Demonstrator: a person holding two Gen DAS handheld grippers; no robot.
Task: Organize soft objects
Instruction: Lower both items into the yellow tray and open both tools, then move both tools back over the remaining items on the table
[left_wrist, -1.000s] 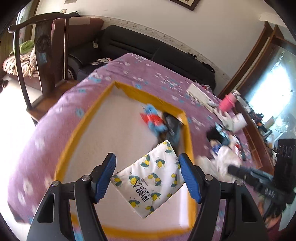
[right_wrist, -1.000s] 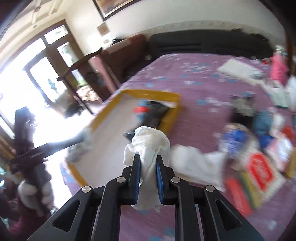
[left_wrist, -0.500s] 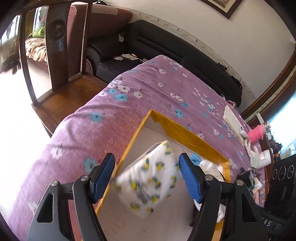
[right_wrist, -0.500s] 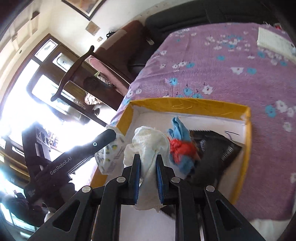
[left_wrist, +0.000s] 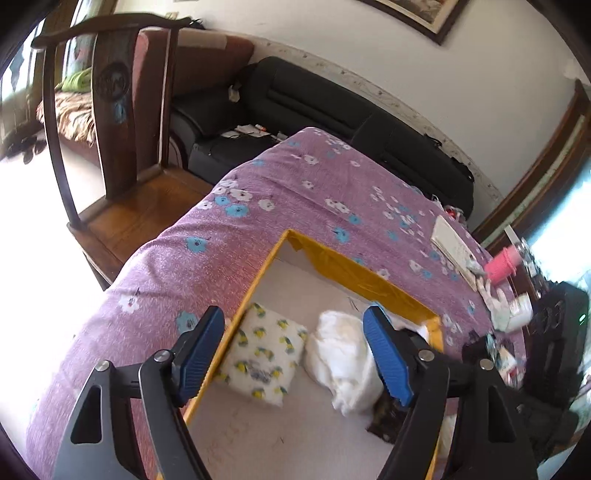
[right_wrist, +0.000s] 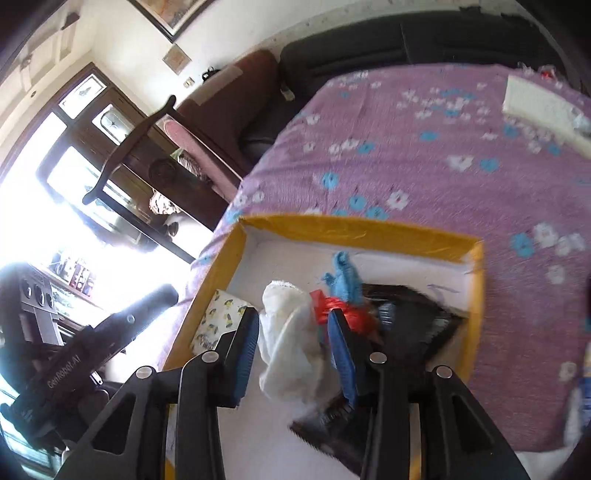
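The right gripper (right_wrist: 293, 345) has its jaws spread, and the white cloth (right_wrist: 290, 341) hangs or lies between them, no longer pinched so far as the right wrist view shows; whether a pad touches it I cannot tell. The cloth sits inside the yellow-rimmed box (right_wrist: 354, 227), its long axis running roughly along the jaws, bunched end toward the far wall; just right of it lie a red and blue soft toy (right_wrist: 341, 295) and a dark item (right_wrist: 413, 325).

The left gripper (left_wrist: 295, 354) is also spread and holds nothing; below it the lemon-print pack (left_wrist: 264, 356) rests against the box's left wall, the cloth (left_wrist: 341, 360) touching or just beside it on the right.

The box stands on a purple flowered bed (left_wrist: 295, 199), not a worktop; more loose things lie off to the bed's right side (left_wrist: 506, 314), blurred. By my judgement the right gripper is nearer those, so the next reach would go rightward, jaws backing straight out so as not to drag the cloth.
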